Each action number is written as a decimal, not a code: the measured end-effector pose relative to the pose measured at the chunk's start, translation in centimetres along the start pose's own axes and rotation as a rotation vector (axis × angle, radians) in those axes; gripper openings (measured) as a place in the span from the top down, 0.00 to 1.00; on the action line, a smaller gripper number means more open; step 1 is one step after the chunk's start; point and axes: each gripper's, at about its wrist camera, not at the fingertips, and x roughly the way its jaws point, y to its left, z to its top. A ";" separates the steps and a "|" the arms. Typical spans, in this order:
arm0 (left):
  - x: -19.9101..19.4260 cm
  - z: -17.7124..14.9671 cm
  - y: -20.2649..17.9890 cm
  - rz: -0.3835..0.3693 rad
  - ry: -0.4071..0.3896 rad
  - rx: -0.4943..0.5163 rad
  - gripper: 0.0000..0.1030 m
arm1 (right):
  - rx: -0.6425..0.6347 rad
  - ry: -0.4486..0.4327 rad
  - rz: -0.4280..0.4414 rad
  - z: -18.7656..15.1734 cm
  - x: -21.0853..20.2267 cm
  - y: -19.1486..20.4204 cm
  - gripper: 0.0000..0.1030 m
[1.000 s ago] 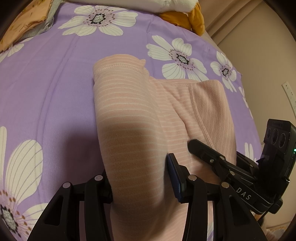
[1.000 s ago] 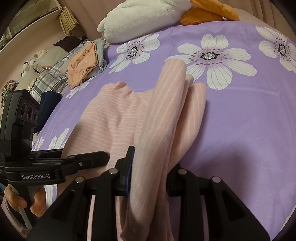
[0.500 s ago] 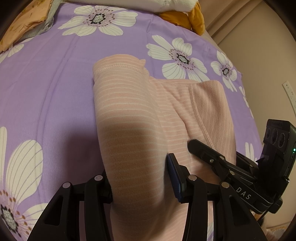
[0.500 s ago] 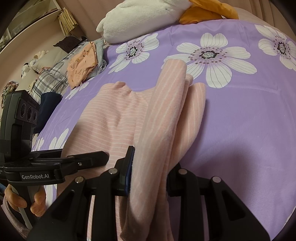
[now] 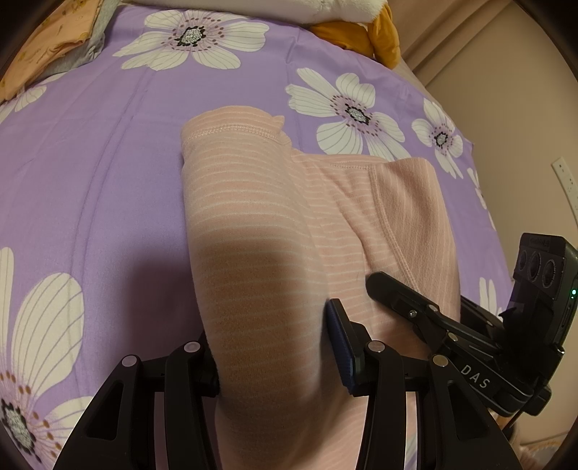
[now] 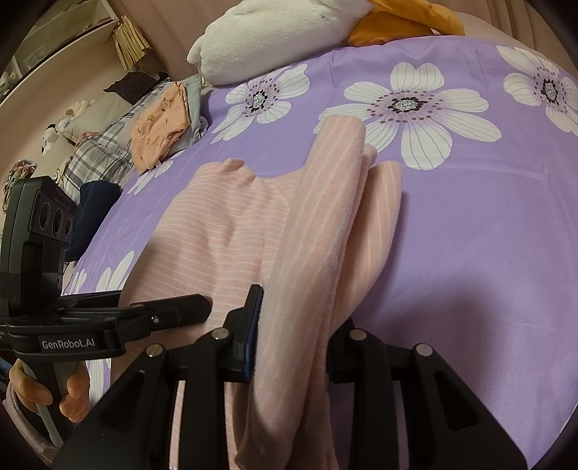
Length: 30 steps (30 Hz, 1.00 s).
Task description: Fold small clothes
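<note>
1. Left gripper [image 5: 276, 356] is clamped on a thick bunched fold of the pink striped garment [image 5: 253, 224], cloth packed between both jaws, blue pad showing on the right-hand jaw.
2. Right gripper [image 6: 292, 336] grips another gathered fold of the same garment [image 6: 224, 231]; that fold rises from the jaws as a long ridge running away from the camera.
3. The right jaws have just been easing a touch wider, cloth between them all the while.
4. The garment lies on the purple bedspread [image 5: 90, 162], stretched between the two grippers, its stitched hem at the far end.
5. Writing now: "GenRobot.AI" in white on the left gripper's body, seen from the right wrist view; "DAS" on the right gripper's body, seen from the left wrist view.
6. A hand [image 6: 47, 394] wraps the left gripper's handle, just left of the garment.
7. The bedspread carries large white flowers [image 6: 412, 108] with dark speckled centres all around the garment.
8. Beyond the garment, at the bed's far edge: a white plush toy [image 6: 274, 32] with an orange part [image 6: 397, 21] beside it.
9. Left of the garment, well apart: an orange printed cloth [image 6: 159, 126] on a stack, a plaid cloth [image 6: 97, 155] beside it.
10. Right of the garment, past the bed: a beige wall [image 5: 505, 108] with a white socket strip [image 5: 567, 180].
</note>
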 end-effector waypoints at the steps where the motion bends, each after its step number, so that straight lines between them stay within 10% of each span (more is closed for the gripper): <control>1: 0.0 0.0 0.0 0.000 0.000 0.000 0.56 | 0.002 0.000 0.001 0.0 0.0 0.0 0.70; 30: 0.1 -0.1 0.2 0.006 0.002 0.004 0.55 | 0.027 0.007 0.018 0.1 0.2 -0.8 0.67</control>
